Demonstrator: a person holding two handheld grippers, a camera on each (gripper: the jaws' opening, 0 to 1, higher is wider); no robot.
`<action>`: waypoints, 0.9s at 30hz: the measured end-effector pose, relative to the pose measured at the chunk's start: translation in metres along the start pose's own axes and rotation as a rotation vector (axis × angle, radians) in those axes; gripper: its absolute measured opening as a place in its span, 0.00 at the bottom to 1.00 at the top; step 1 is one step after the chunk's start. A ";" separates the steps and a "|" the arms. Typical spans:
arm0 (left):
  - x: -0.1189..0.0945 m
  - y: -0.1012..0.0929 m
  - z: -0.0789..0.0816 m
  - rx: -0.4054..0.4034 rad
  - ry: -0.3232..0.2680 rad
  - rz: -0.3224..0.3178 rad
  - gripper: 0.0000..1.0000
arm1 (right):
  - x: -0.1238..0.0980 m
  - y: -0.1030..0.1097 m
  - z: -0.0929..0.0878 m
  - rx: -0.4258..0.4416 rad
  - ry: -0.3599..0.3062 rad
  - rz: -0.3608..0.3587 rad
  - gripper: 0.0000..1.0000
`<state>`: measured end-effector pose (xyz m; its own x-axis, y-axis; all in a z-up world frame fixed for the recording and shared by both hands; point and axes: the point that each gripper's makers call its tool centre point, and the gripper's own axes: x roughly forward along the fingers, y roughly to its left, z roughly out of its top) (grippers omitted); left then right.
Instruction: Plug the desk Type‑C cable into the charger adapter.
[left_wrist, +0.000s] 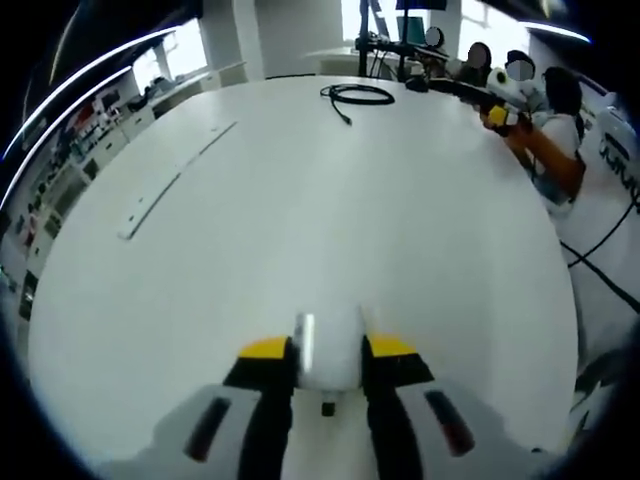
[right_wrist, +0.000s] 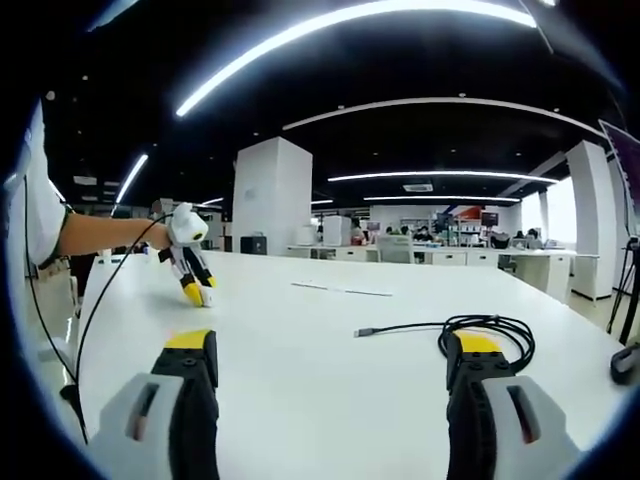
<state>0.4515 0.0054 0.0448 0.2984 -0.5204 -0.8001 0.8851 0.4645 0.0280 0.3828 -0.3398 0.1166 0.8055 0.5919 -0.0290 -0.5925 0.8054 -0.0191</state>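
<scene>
Pinching the light, rigid white charger adapter (left_wrist: 330, 350), left gripper (left_wrist: 330, 372); right gripper (right_wrist: 335, 365) spread; limp Type-C cable (right_wrist: 470, 328): grip its plug (right_wrist: 365, 332)

We see a wide white table (left_wrist: 300, 200) with a thin strip (left_wrist: 170, 185) lying flat on it; shelves (left_wrist: 60, 160) line one wall; beyond, a white pillar (right_wrist: 270, 195), rows of desks (right_wrist: 420, 255), and ceiling light strips (right_wrist: 350, 30).
</scene>
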 end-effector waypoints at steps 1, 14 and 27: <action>0.000 -0.001 0.000 -0.003 -0.004 0.000 0.26 | 0.000 0.001 0.000 -0.002 0.001 0.002 0.96; -0.002 -0.011 -0.001 -0.013 -0.019 0.009 0.26 | -0.001 0.006 0.003 -0.013 -0.003 0.014 0.96; -0.007 -0.026 -0.003 -0.029 -0.081 0.028 0.26 | -0.001 0.014 0.006 -0.019 -0.003 0.022 0.96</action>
<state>0.4255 -0.0006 0.0476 0.3519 -0.5622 -0.7484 0.8657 0.4996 0.0317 0.3734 -0.3288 0.1226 0.7926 0.6092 -0.0264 -0.6098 0.7917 -0.0372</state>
